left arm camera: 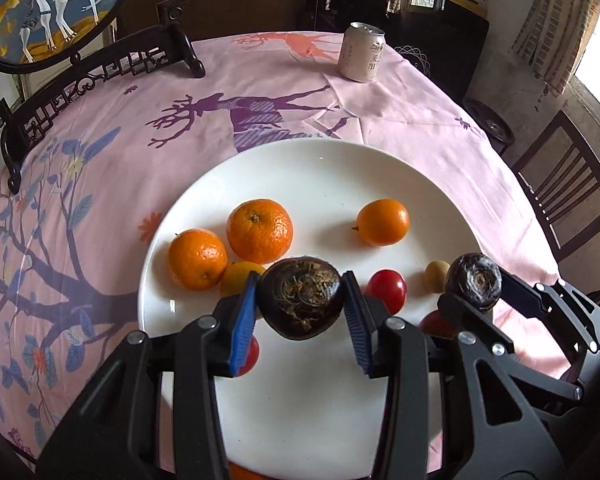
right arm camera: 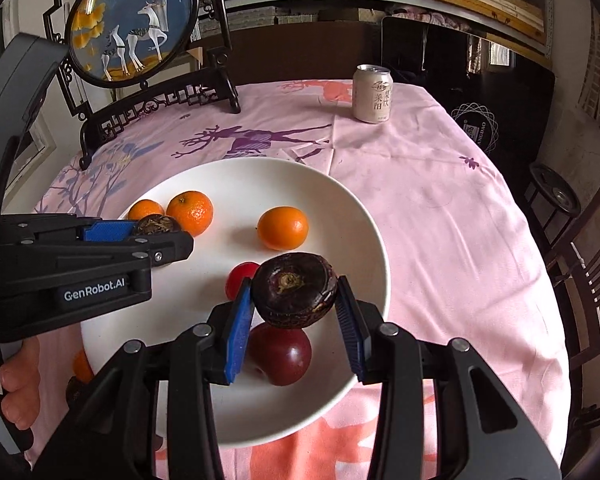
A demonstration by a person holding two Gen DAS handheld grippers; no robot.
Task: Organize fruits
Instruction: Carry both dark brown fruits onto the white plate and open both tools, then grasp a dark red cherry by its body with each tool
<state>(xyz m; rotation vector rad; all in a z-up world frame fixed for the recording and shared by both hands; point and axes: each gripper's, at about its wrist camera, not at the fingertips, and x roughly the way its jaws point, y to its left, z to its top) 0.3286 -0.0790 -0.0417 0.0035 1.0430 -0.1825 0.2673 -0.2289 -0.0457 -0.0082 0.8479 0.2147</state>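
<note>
1. the left claw (left arm camera: 302, 306) is clamped on a dark water chestnut (left arm camera: 301, 297), root side up, held above the near-left part of the white plate (left arm camera: 320, 168) — two mandarins (left arm camera: 259, 230) lie just beyond it on the plate.
2. mid-plate sit a small round orange fruit (left arm camera: 383, 222) and a red cherry tomato (left arm camera: 388, 289), apart from each other.
3. the right claw (right arm camera: 294, 308) grips a second water chestnut (right arm camera: 295, 294) over the plate's near-right side, above a dark red plum (right arm camera: 280, 354).
4. judged step: both chestnuts are carried and not yet set down. next, each needs lowering onto bare plate — clear of the round fruits, which would likely roll if nudged — then the jaws opened.
5. a drink can (right arm camera: 372, 93) stands far back on the table (right arm camera: 440, 208).
</note>
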